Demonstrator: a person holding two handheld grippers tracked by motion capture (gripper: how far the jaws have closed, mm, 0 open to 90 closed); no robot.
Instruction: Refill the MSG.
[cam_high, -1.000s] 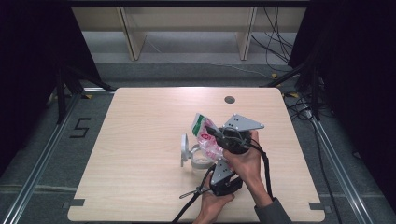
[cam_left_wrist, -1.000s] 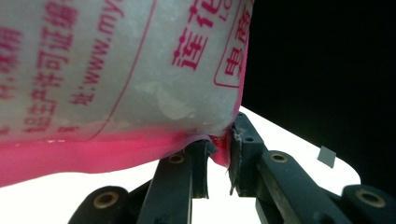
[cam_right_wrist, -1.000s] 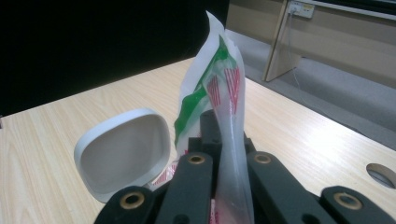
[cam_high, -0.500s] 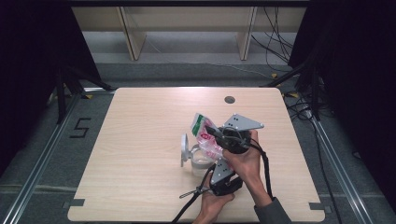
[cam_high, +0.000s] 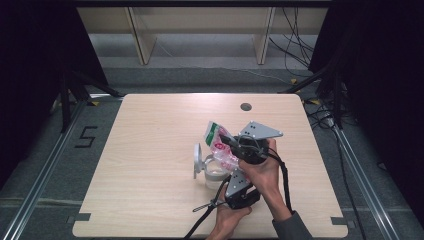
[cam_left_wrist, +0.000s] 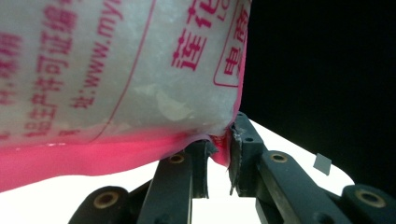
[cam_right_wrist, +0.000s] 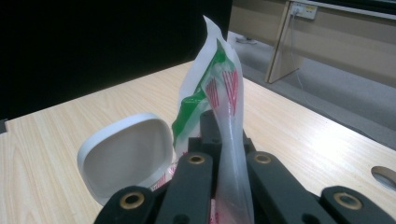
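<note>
Bag (cam_high: 218, 144) over pale wooden table (cam_high: 150, 150)

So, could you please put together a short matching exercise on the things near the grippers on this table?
Things:
1. plastic bag
2. white lid
3. round hole
4. clear container

States or places:
A. in the tabletop near the far edge
B. clamped by both grippers
C. standing open, hinged upward
D. on the table beneath the bag

Pairs: 1-B, 2-C, 3-A, 4-D
</note>
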